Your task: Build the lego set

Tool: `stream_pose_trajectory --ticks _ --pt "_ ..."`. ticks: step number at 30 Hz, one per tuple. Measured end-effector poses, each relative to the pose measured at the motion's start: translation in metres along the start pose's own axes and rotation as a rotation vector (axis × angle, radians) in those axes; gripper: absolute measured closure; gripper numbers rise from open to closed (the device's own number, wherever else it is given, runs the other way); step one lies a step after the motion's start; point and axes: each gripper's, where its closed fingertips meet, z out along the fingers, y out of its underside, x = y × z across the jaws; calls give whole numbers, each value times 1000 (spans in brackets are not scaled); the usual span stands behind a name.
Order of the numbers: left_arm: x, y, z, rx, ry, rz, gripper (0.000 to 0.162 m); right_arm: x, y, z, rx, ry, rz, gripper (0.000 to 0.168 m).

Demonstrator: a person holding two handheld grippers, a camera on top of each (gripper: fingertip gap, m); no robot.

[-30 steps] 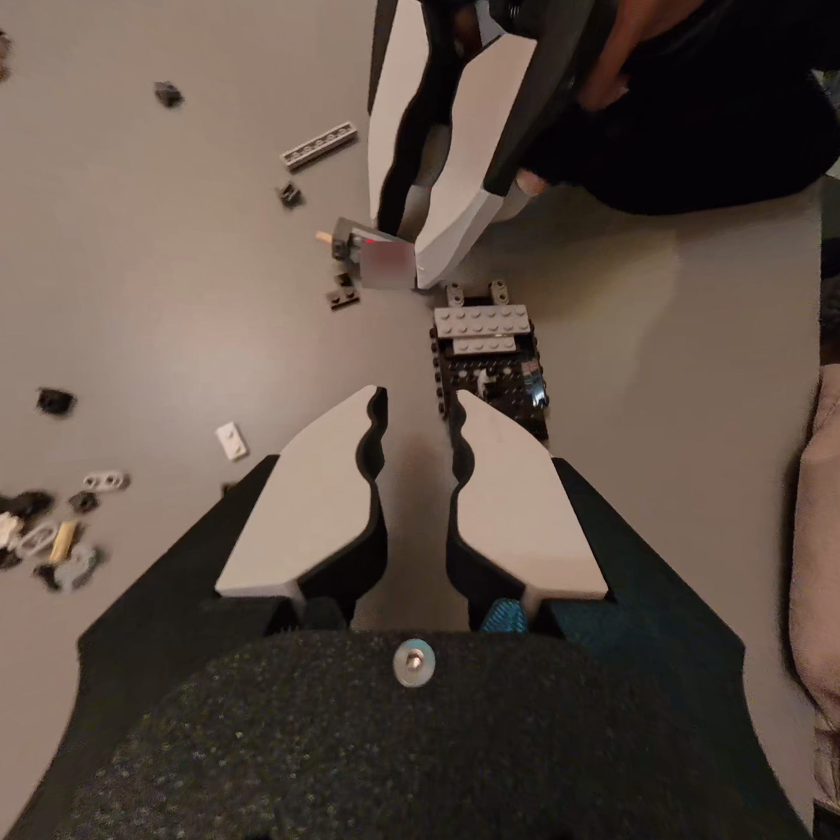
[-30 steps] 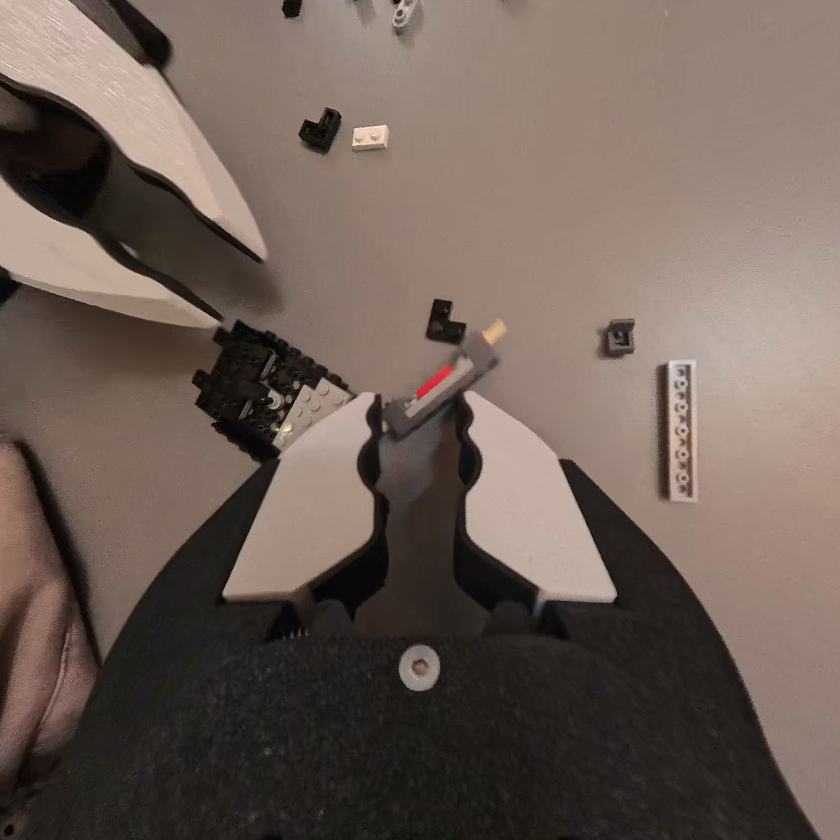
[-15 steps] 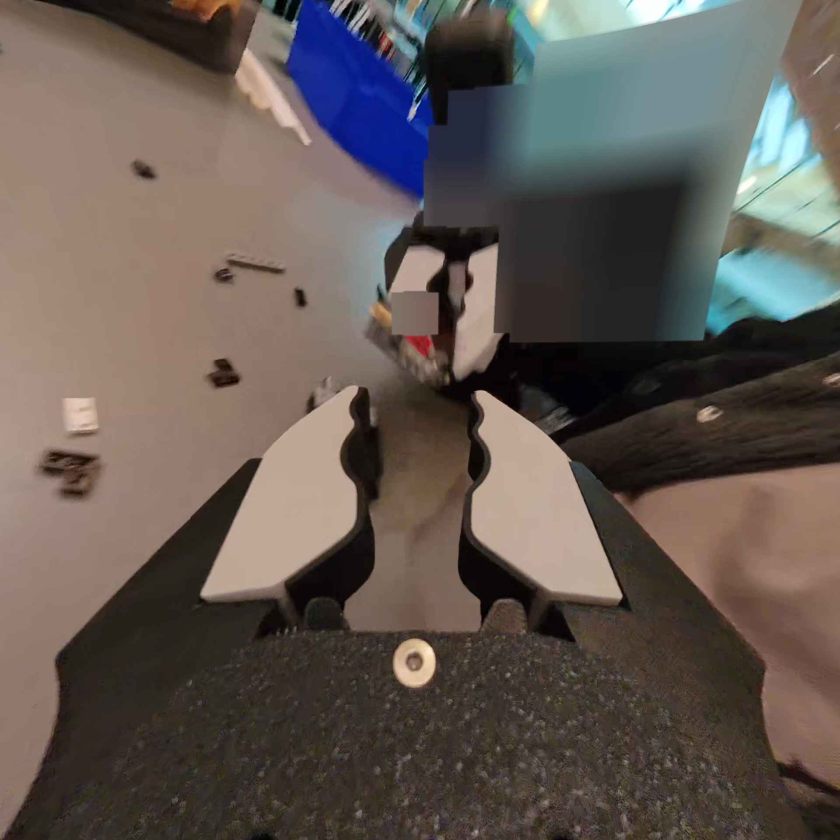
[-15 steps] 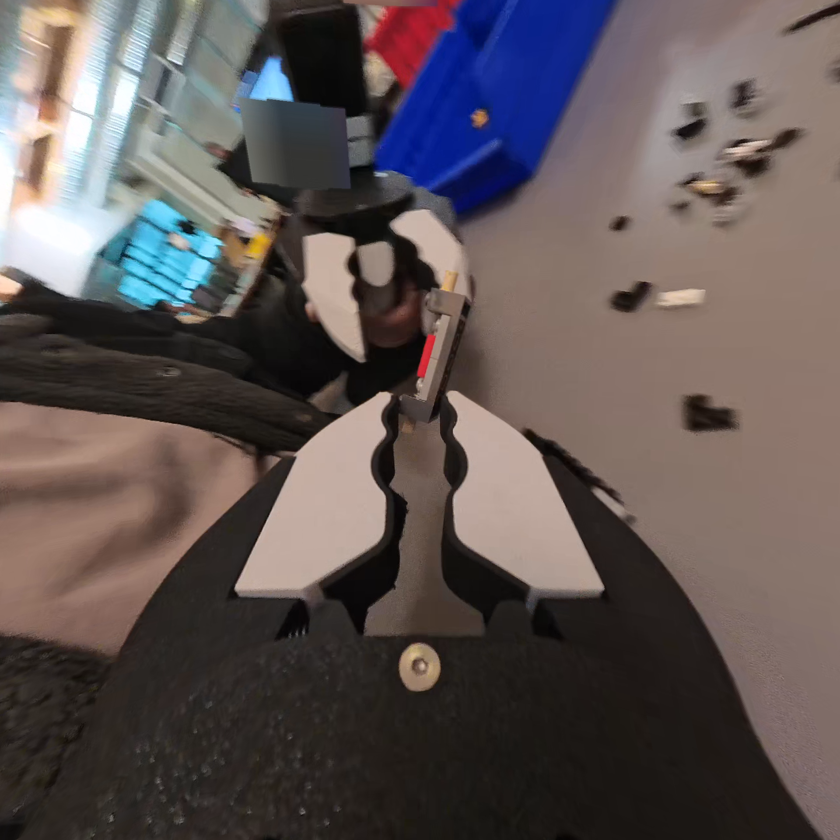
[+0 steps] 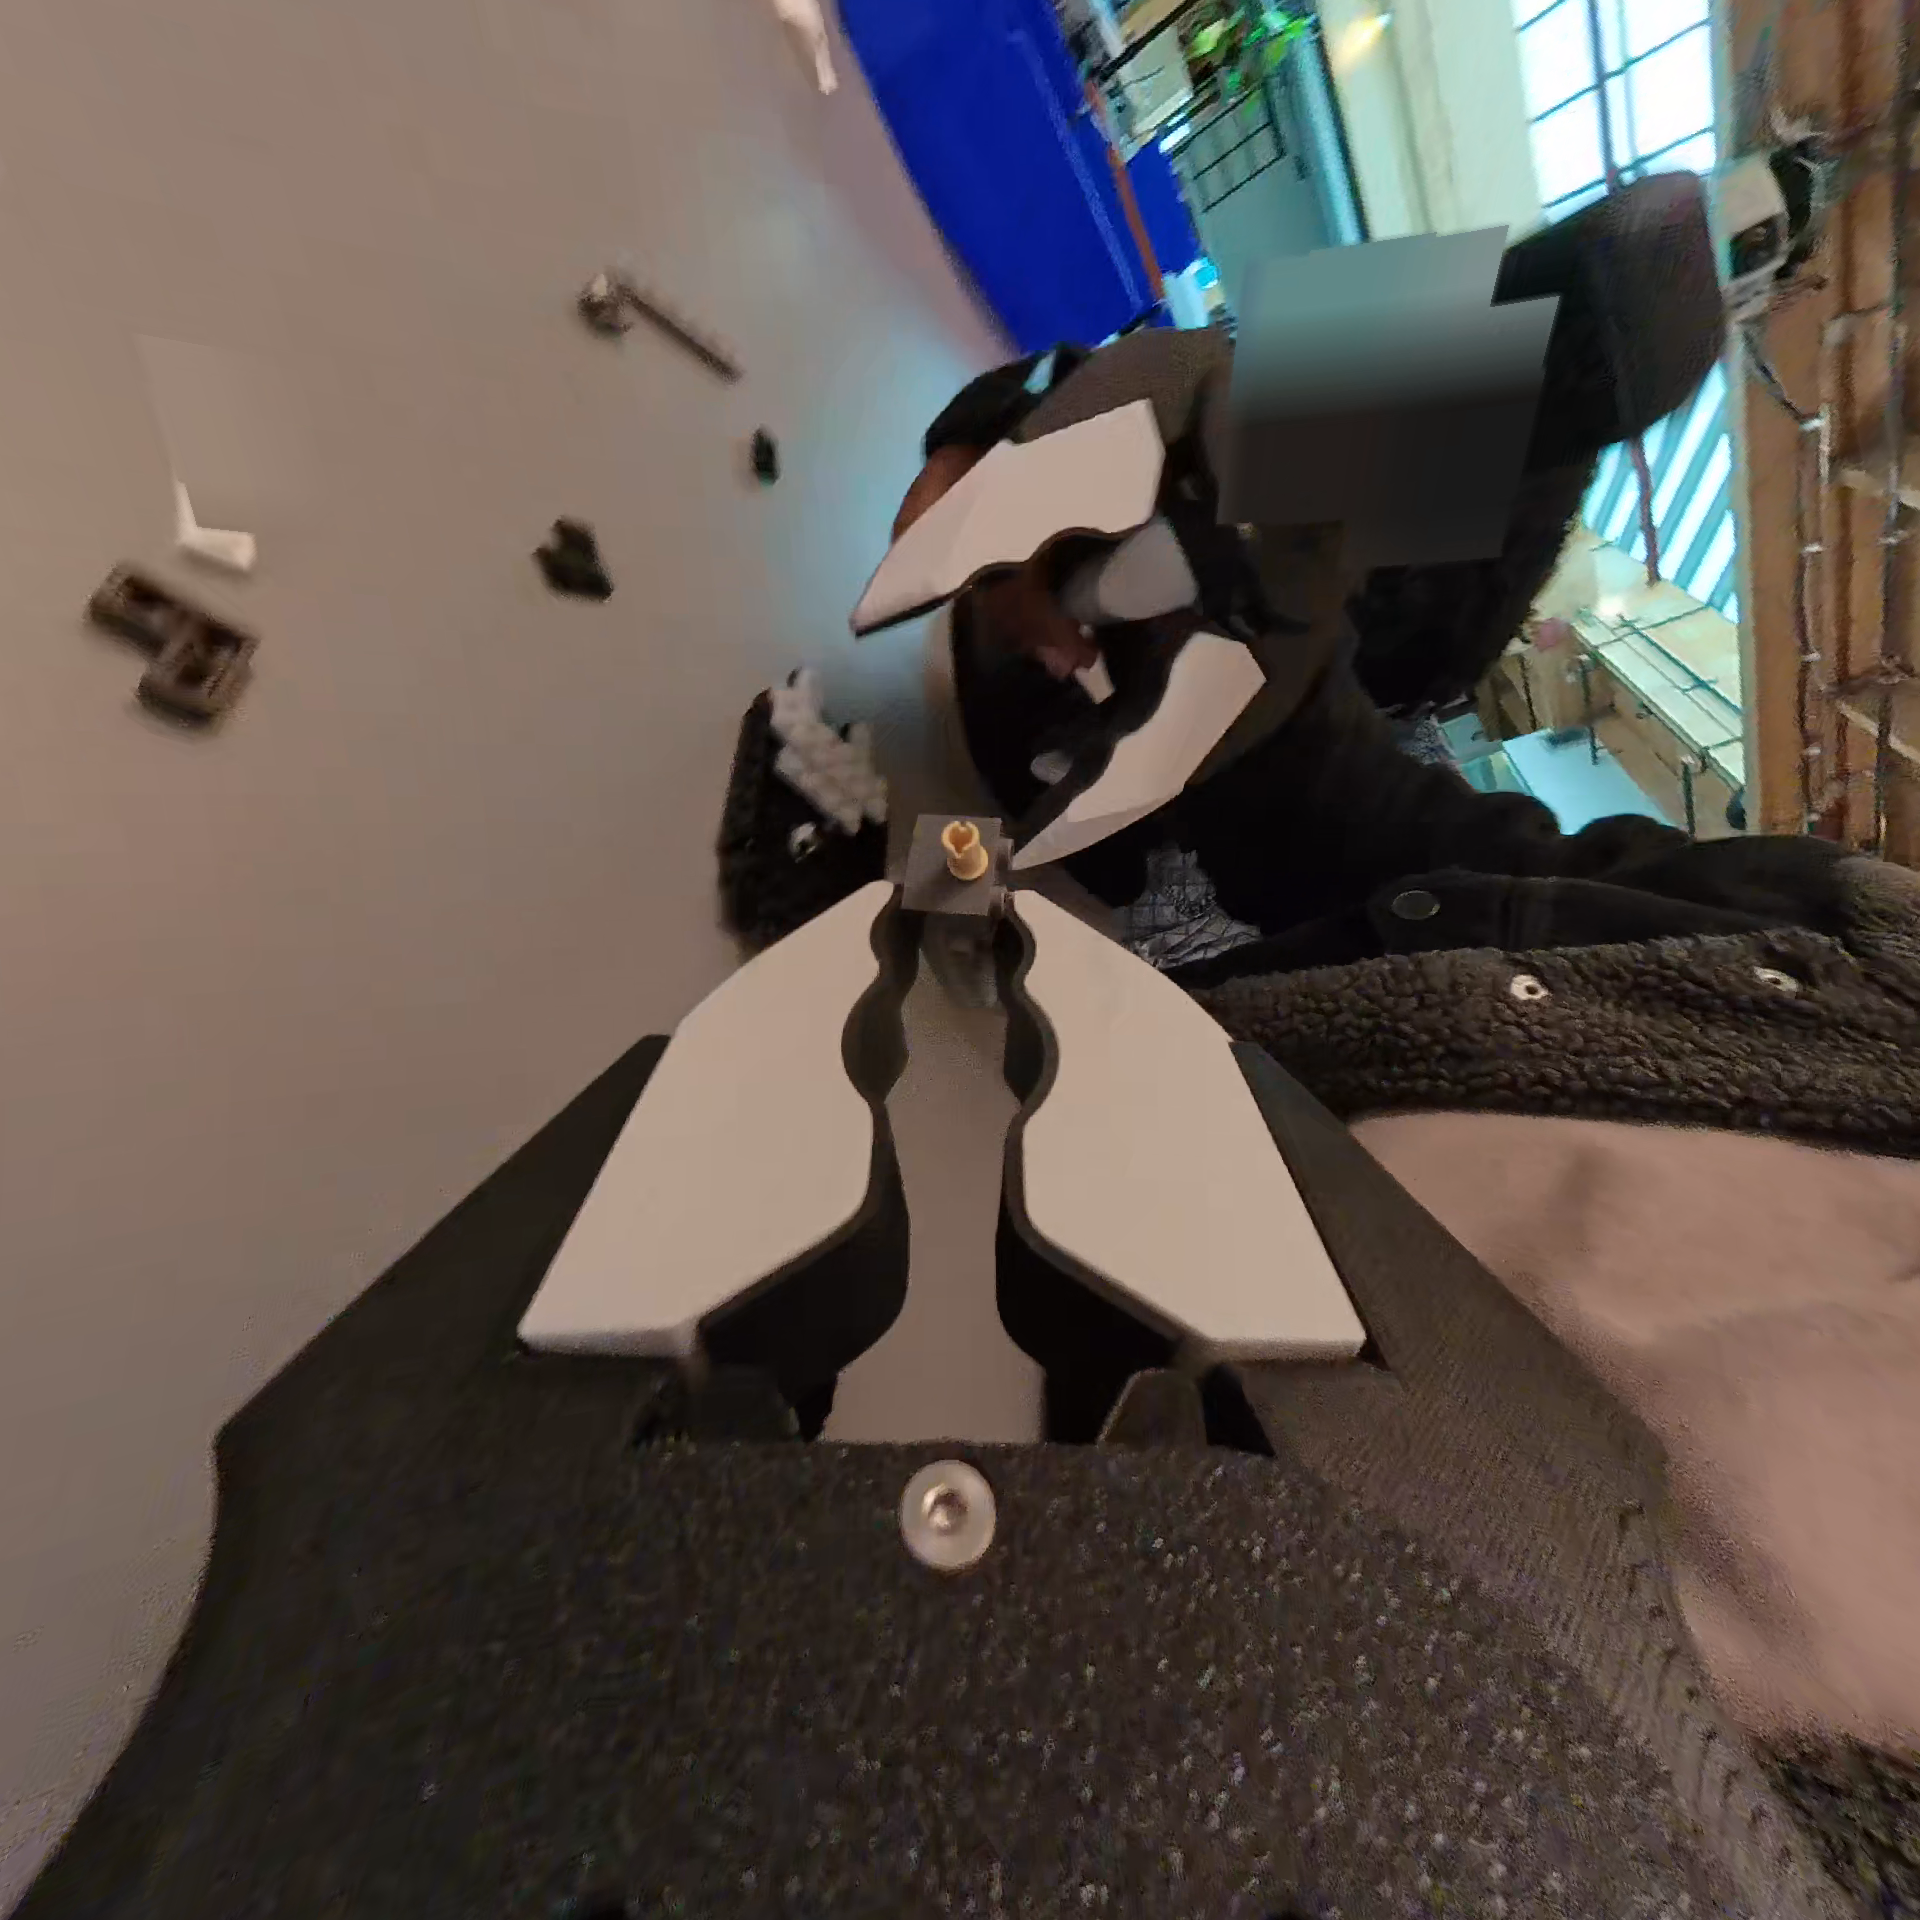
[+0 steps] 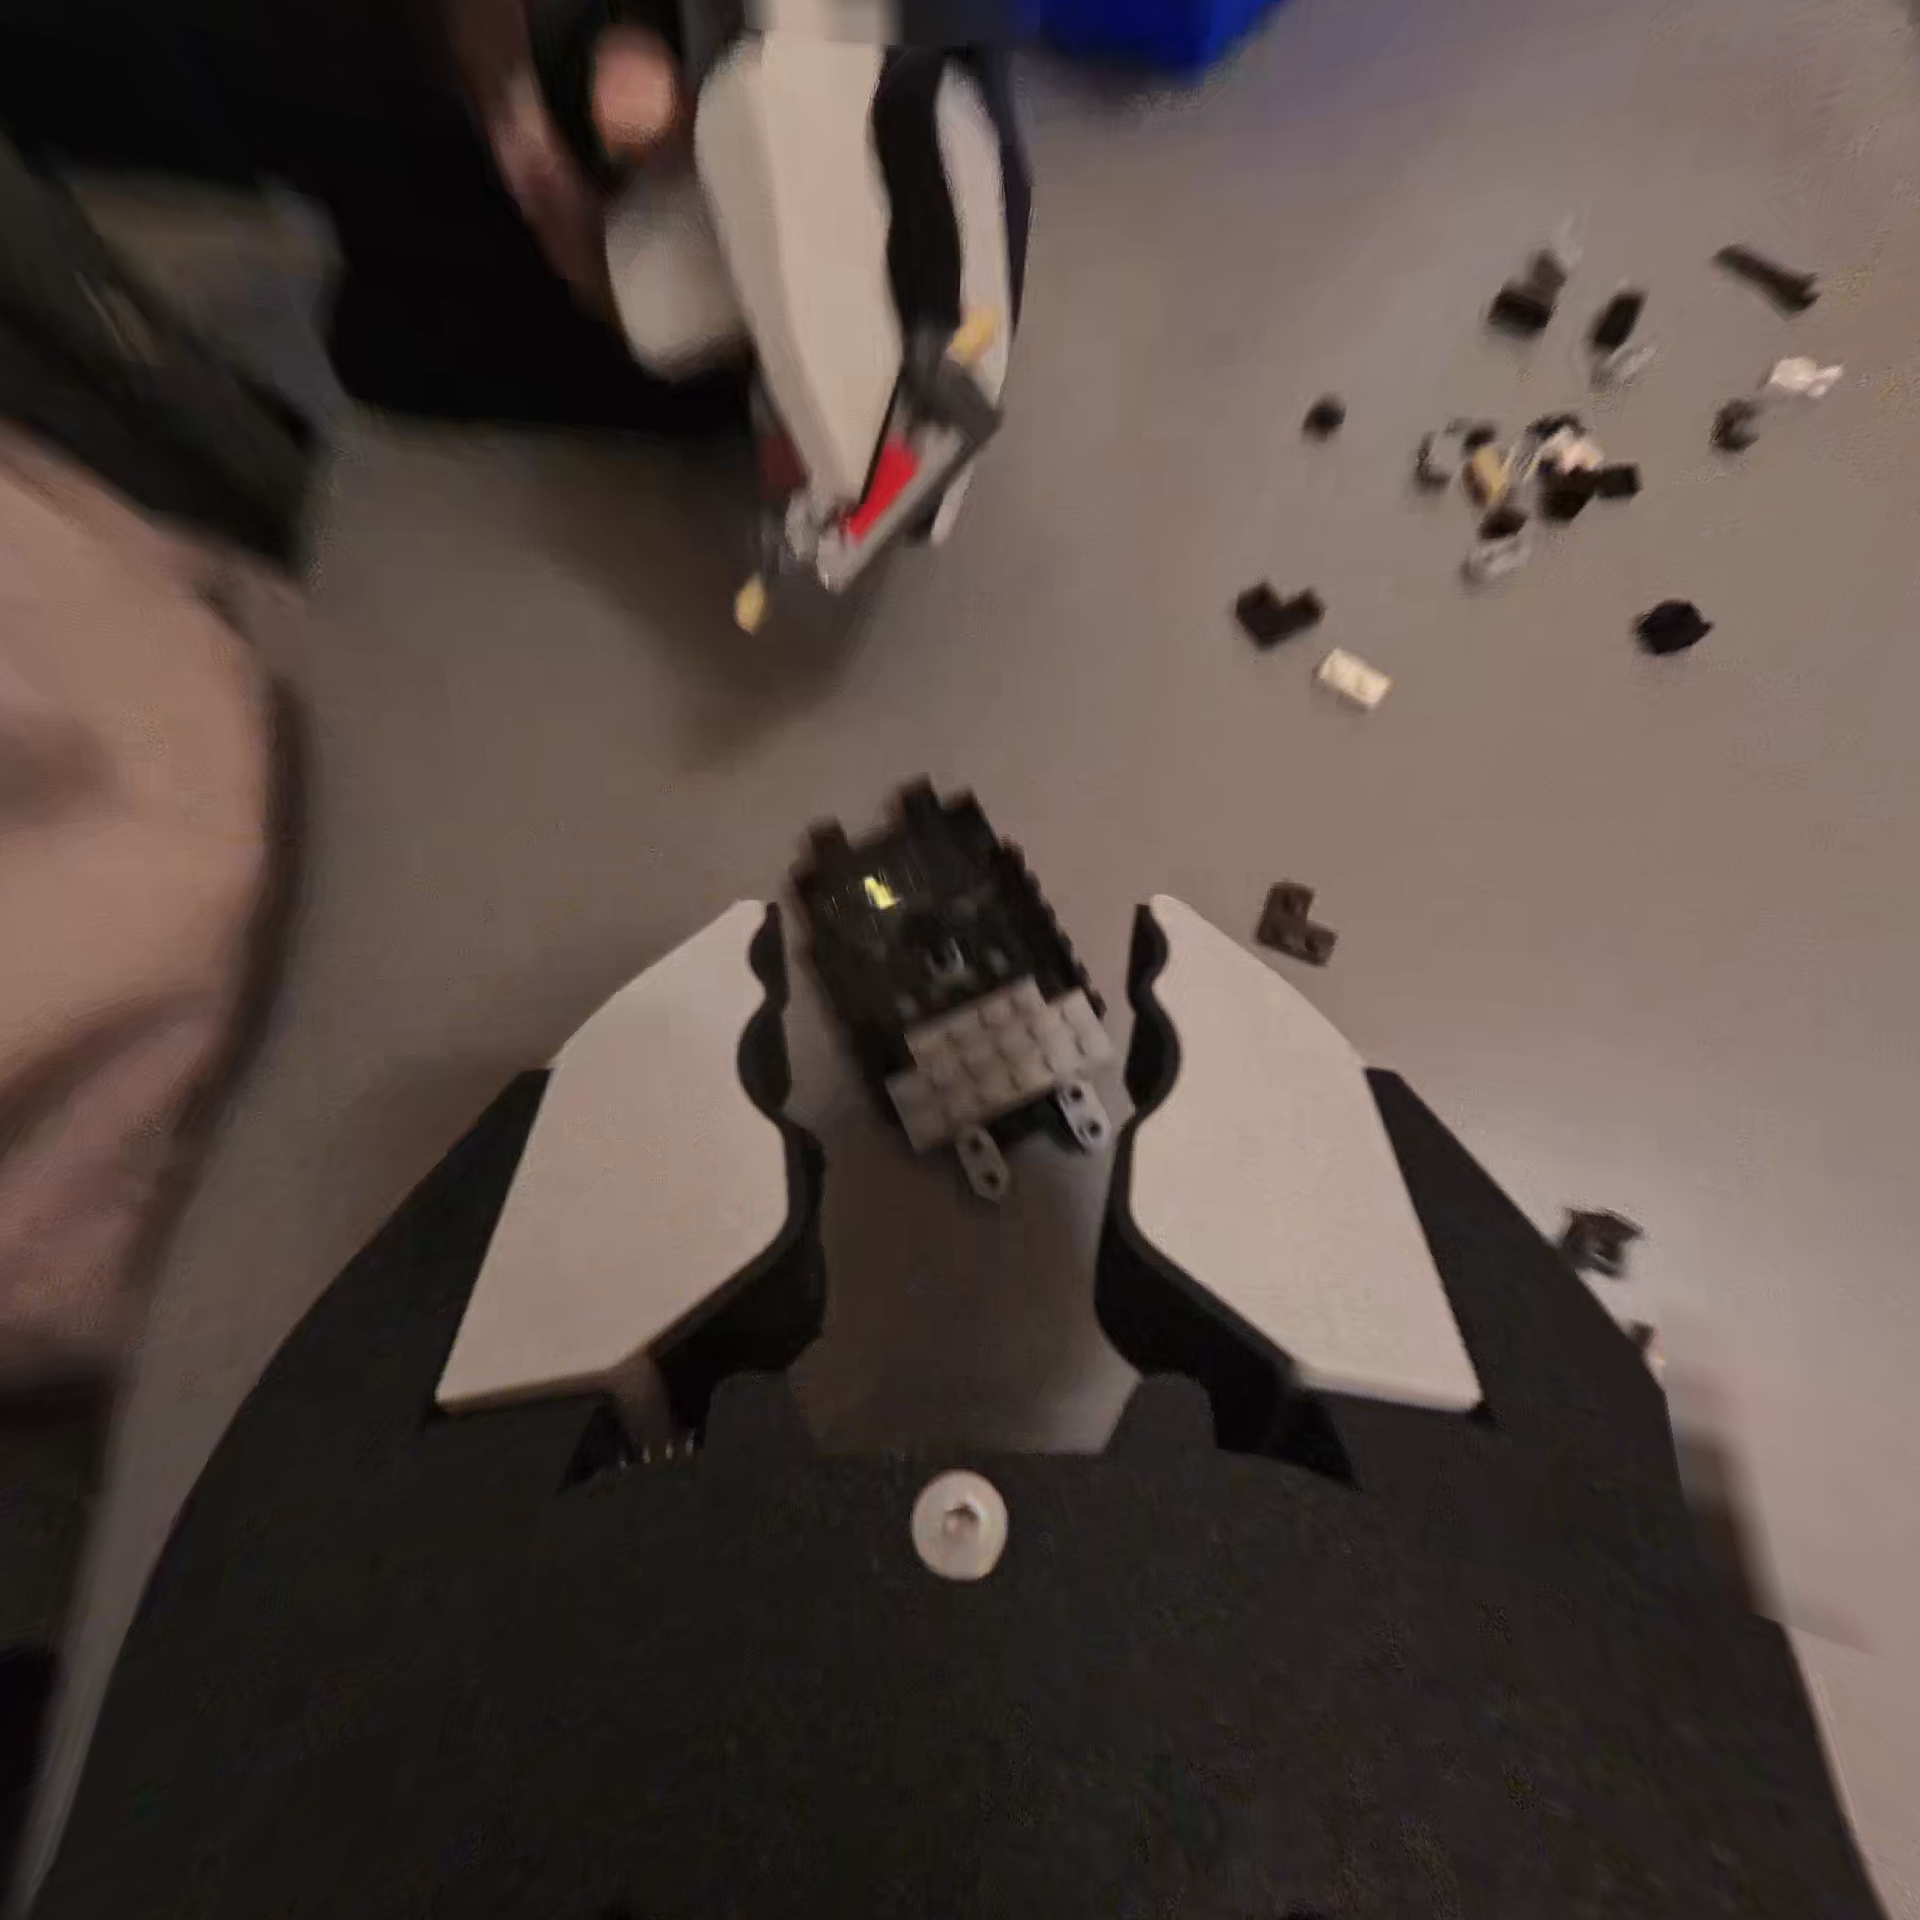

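I'm looking at a matte grey table (image 6: 1455,831) filling most of the right wrist view, smooth and plain. My right gripper (image 6: 951,914) is sitting low in that frame with its flat pale fingers (image 6: 644,1143) spread wide, and the chunky black lego build (image 6: 951,956) is lying on the table right between the tips, studded grey plates on its near end, nothing squeezing it. Up at the top center the left gripper (image 6: 904,436) is showing, blurry, pinching a long grey bar piece (image 6: 883,488) with a red patch. In the left wrist view I'm seeing that same bar end-on at frame center (image 5: 951,868), a square grey face with a little tan peg sticking out, wedged between the wavy black-edged tips. Over in the upper right of the right wrist view a scatter of small loose pieces (image 6: 1517,478) is lying around, mostly black, a few white, too fuzzy to sort.
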Motion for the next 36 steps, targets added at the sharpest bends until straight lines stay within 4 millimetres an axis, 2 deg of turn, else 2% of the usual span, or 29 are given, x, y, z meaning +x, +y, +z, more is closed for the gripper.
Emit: stream_pose_trajectory --ticks 3,8,10,11,12,16,24,27,32,36 --pt "-14 14 2 -58 -31 -70 147 -5 24 12 -178 -4 -201 92" --pt "-26 24 7 -114 -82 -104 147 -6 35 31 -289 -82 -310 86" --pt "-29 25 7 -121 -93 -119 147 -7 34 34 -293 -120 -314 97" --pt "-30 25 8 -125 -98 -127 147 -7 33 35 -287 -128 -312 110" --pt "-32 26 8 -129 -102 -134 147 -6 32 35 -275 -129 -317 111" --pt "-33 28 11 -154 -108 -150 147 -5 28 33 -229 -127 -279 112" --pt "-24 25 25 -187 -20 -191 147 -5 4 11 -151 -81 -314 112" --pt "-18 26 31 -197 35 -215 146 -5 2 10 -187 -61 -362 112" --pt "-13 24 34 -188 83 -255 135 -8 2 10 -196 -57 -384 112" --pt "-13 25 35 -200 84 -254 137 -8 8 15 -211 -35 -405 112"
